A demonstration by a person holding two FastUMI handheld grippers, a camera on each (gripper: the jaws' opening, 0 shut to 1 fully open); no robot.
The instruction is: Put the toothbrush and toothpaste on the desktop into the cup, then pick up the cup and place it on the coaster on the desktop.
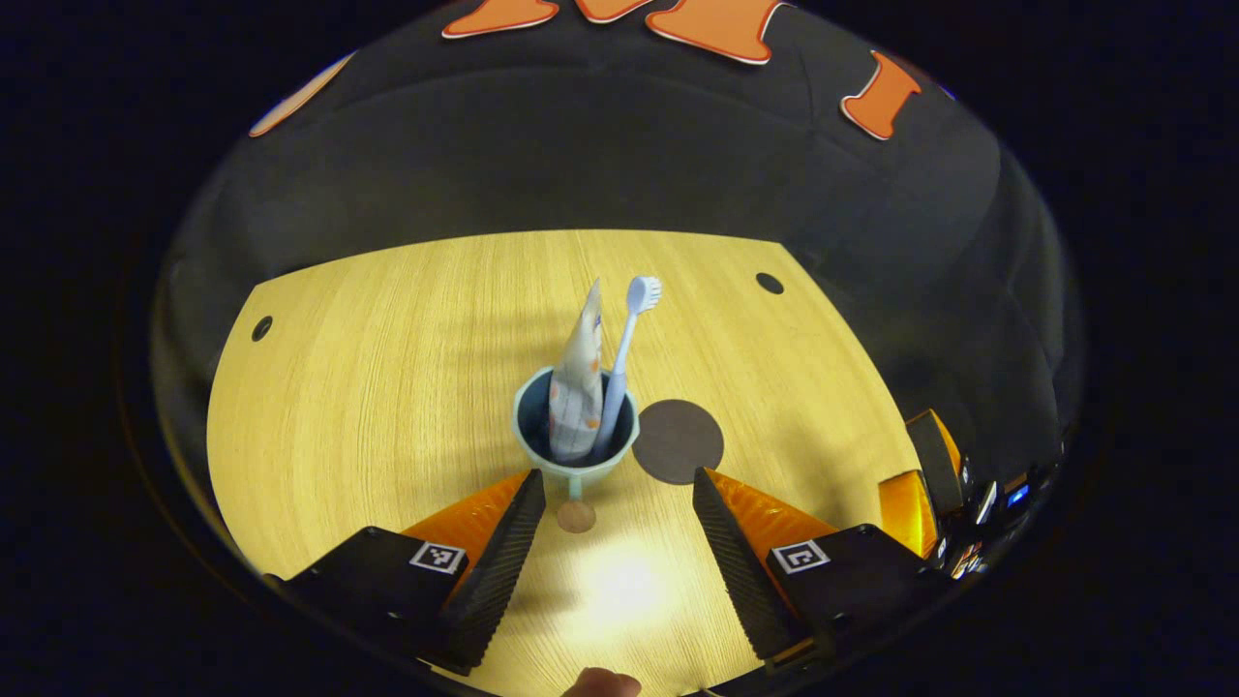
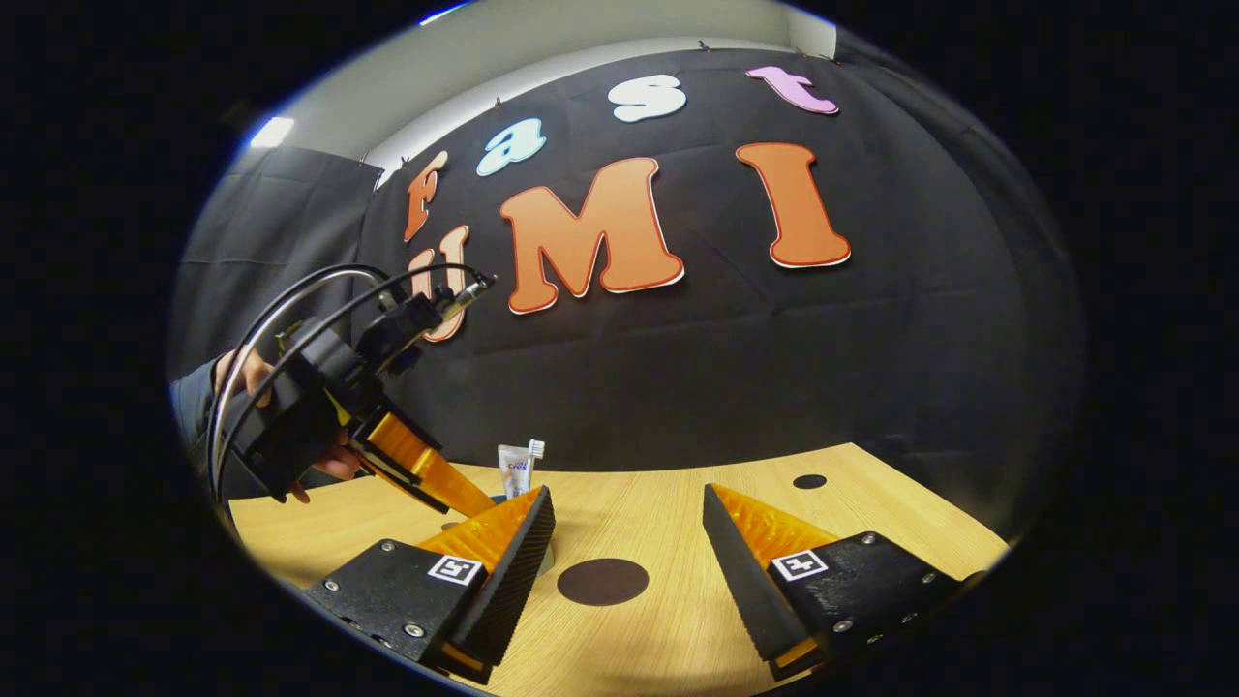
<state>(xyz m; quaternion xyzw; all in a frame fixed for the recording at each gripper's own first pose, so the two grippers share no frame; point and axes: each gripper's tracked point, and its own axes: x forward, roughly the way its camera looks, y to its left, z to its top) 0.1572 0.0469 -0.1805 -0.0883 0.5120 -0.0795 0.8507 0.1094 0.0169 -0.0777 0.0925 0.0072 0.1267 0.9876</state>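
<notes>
Cup (image 1: 575, 436): small, round, blue-green, upright on wood desktop (image 1: 387, 387), short handle pointing toward camera in left gripper view. Toothpaste (image 1: 578, 382): soft tube, pale with spots, standing in cup, flat end up. Toothbrush (image 1: 624, 363): light blue, in cup beside toothpaste, bristle head up, leaning a bit. Coaster (image 1: 678, 440): dark flat circle, bare, just beside cup.

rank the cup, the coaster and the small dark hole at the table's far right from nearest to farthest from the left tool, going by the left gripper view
1. Cup, just ahead of the open left tool, holding toothpaste and toothbrush.
2. Coaster, on the table right of the cup, slightly farther.
3. Hole, far right near the table's back edge.
</notes>
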